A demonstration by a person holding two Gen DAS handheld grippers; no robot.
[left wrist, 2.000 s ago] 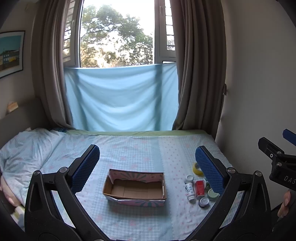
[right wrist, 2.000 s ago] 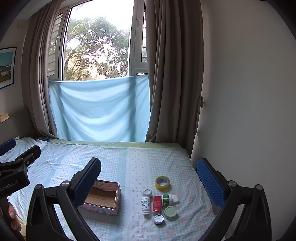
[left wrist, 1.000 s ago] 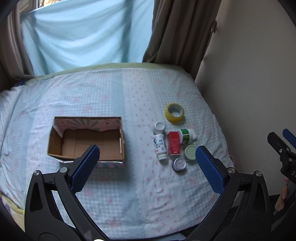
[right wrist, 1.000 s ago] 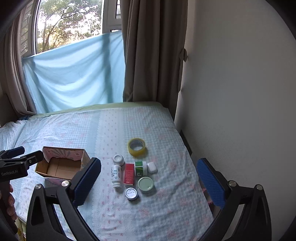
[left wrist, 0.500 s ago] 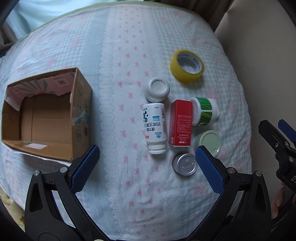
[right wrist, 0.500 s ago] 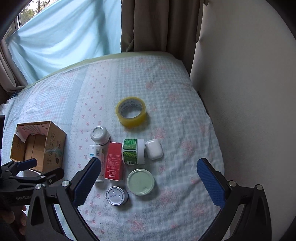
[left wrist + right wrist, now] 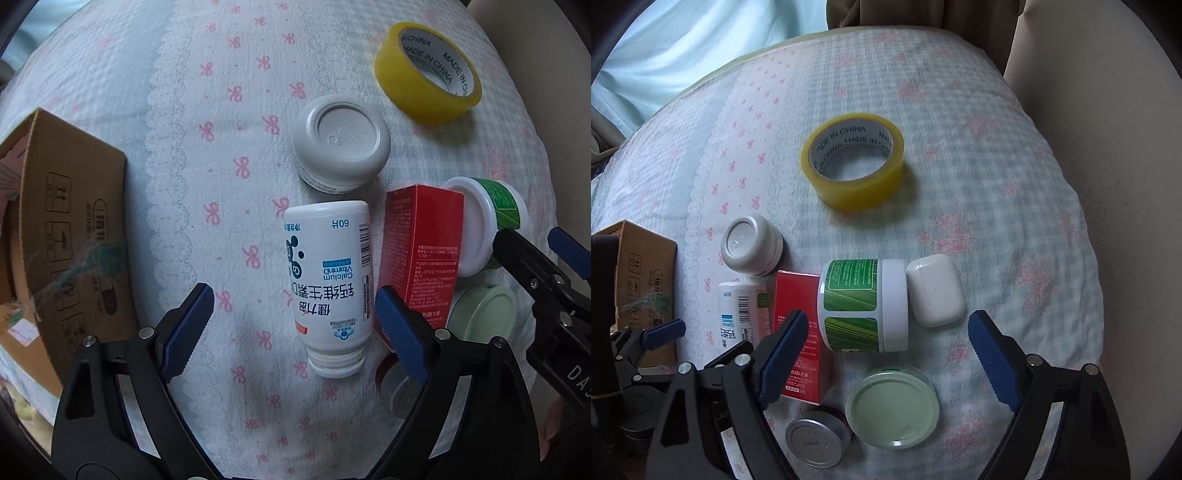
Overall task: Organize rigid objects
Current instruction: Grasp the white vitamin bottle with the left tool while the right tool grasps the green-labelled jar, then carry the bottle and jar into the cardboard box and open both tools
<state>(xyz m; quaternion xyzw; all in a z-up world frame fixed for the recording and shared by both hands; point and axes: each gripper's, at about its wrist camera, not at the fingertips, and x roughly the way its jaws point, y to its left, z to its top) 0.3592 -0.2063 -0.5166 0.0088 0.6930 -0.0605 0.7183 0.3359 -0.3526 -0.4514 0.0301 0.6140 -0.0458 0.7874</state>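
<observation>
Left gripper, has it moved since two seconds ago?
Yes. The left gripper has come down and rightward, away from the cardboard box, and now straddles the white vitamin bottle.

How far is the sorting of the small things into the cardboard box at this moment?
Nothing looks packed yet. The vitamin bottle, red carton, green-label jar, earbud case and tape roll all lie on the bedsheet, outside the cardboard box. The left claw is open around the bottle; the right claw is open, empty.

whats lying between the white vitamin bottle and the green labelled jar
The red box lies between the white vitamin bottle and the green-labelled jar, close beside both. The right wrist view shows it most clearly.
</observation>
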